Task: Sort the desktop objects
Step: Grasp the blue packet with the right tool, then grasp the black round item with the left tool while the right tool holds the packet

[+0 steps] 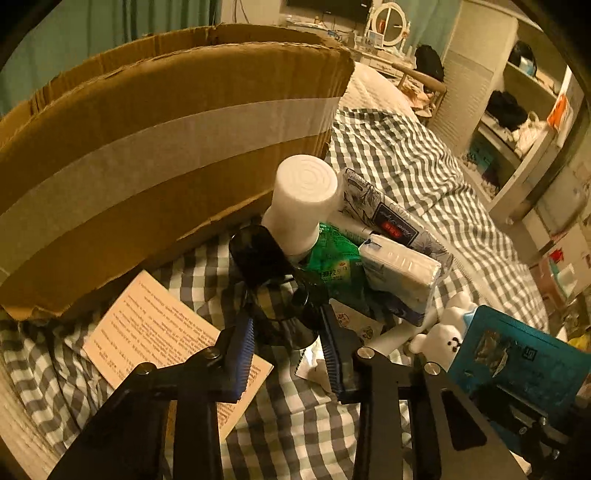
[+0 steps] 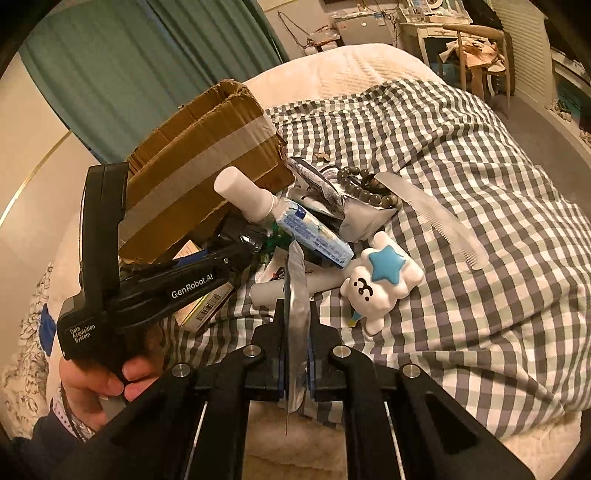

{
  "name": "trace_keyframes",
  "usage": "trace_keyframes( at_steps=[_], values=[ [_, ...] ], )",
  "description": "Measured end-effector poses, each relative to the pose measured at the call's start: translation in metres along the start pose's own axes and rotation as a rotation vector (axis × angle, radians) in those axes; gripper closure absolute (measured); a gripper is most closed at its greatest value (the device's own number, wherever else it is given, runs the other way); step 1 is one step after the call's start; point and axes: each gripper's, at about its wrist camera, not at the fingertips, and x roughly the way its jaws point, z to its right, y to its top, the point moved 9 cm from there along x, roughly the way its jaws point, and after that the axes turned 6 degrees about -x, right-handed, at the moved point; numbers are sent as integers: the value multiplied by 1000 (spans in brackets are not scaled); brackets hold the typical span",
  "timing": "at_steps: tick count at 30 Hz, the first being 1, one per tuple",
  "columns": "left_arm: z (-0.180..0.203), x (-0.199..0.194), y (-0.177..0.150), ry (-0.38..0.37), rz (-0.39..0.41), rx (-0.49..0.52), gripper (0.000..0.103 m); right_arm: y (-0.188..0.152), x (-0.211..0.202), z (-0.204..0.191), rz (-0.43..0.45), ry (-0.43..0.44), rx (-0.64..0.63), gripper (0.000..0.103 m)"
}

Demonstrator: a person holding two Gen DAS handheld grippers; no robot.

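Dim, warm yellow light; fisheye bending, dark vignetted corners

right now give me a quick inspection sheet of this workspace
surface: grey-and-white checked bedcover, rumpled, over a bed.
job's things: open cardboard box with a tape band; white-capped bottle, green packet and tissue pack piled beside it; white star toy; bead bracelet; clear comb.
clutter: printed paper sheet flat by the box.
grippers: left gripper open, around a dark object I cannot identify; right gripper shut on a flat teal sachet, seen edge-on in the right wrist view.
cables: wires at the far wall.
surroundings: teal curtain, wooden chair, shelves.
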Motion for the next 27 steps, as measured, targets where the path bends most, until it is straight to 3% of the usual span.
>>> trace_keyframes(
  at_steps=[4,6,8,10,17,21,27],
  values=[
    [0,8,1,-40,-46,-65,67,1,-5,-3,2,-14,-1,96],
    [0,9,4,-59,-40,-104,59,0,-7,-5,4,-28,-3,96],
    [-1,9,8,-43,-23,-110,59,-1,-10,-6,6,-33,-6,96],
    [-1,11,9,-18,-10,-97,66,-2,-9,-7,0,-39,-7,96],
    [-7,5,8,-15,-6,-108,71,-2,-11,-12,-8,-64,-21,96],
    [-11,-19,3,-78,13,-155,72,5,-16,-17,0,-75,-35,96],
    [-11,-59,0,-80,106,-136,72,16,-25,-29,19,-89,-66,96]
  ],
)
